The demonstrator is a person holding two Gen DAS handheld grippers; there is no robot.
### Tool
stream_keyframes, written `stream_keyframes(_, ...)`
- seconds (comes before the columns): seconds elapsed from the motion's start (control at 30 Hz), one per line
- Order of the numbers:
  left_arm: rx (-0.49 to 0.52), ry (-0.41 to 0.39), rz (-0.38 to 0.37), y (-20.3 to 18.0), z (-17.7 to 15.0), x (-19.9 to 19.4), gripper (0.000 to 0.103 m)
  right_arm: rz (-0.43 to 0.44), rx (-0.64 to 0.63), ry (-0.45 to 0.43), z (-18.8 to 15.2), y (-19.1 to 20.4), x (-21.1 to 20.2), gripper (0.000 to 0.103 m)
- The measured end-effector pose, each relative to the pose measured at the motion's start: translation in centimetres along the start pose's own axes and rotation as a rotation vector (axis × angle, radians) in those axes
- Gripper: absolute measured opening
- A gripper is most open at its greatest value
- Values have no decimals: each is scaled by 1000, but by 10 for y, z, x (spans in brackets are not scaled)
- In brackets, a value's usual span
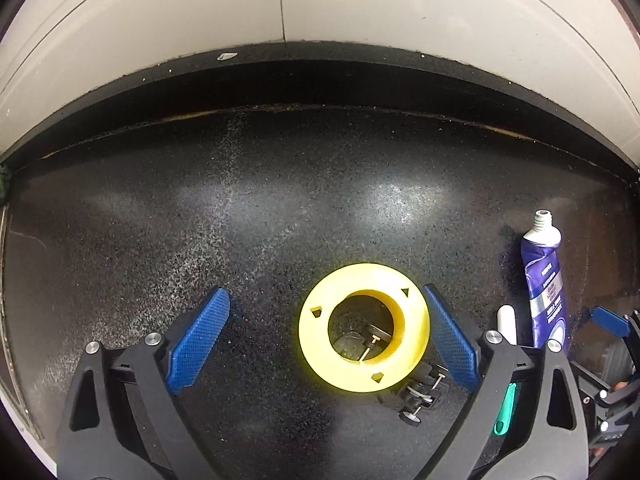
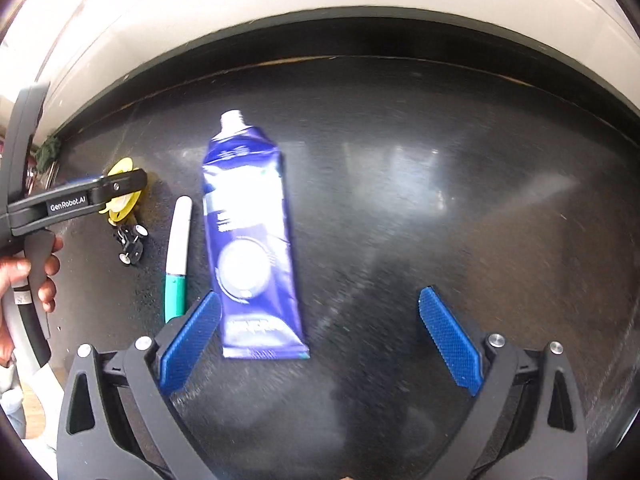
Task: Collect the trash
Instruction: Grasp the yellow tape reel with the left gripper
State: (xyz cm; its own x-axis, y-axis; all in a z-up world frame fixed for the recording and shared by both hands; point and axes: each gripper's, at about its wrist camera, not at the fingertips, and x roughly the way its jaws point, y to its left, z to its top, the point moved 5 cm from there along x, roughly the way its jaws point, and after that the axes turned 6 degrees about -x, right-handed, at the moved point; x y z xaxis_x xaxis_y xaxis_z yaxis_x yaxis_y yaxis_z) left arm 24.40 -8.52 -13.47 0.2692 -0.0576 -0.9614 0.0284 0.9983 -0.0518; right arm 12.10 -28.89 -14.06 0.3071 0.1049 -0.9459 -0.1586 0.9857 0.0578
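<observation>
A dark speckled counter (image 1: 280, 208) is seen from above, backed by a pale wall (image 1: 360, 4).

The left gripper (image 1: 326, 338) is held low over the counter and angled downward, its blue fingers (image 1: 200, 336) spread wide apart with nothing clamped. Between them, nearer the right-hand finger, a yellow ring (image 1: 364, 326) lies flat on the counter. A small black toy car (image 1: 416, 398) sits at the ring's lower right edge, partly seen through the ring's hole.

To the right of the ring, a white and green pen (image 1: 505, 364) lies beside a blue tube (image 1: 546, 284), partly hidden behind the gripper's frame. The tube's open white neck is pointed toward the wall.

The right gripper (image 2: 320, 344) is also tilted down toward the counter, its fingers (image 2: 450, 344) spread wide and empty. The tube (image 2: 250, 236) lies lengthwise with its crimped end between the fingers, just beside the left-hand one; whether they touch cannot be told. The pen (image 2: 176, 256) lies parallel, just left of the tube, with its green end nearest the camera.

Farther left in this view, the left gripper (image 2: 120, 190) is seen from the side, reaching over the ring (image 2: 120, 210), with the car (image 2: 131, 246) just below. It is gripped at the handle by a bare hand (image 2: 28, 280) with curled fingers.
</observation>
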Motion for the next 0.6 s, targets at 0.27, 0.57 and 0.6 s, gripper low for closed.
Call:
stream_keyframes(0.27, 34, -13, 14, 10, 20, 1, 80, -139, -170, -24, 15, 39, 13, 98)
stream_keyframes(0.57, -29, -11, -19, 42, 20, -7, 67, -127, -197, -44, 37, 52, 5, 98)
stream_keyframes(0.6, -37, -15, -17, 45, 20, -9, 60, -127, -199, -44, 39, 52, 4, 98)
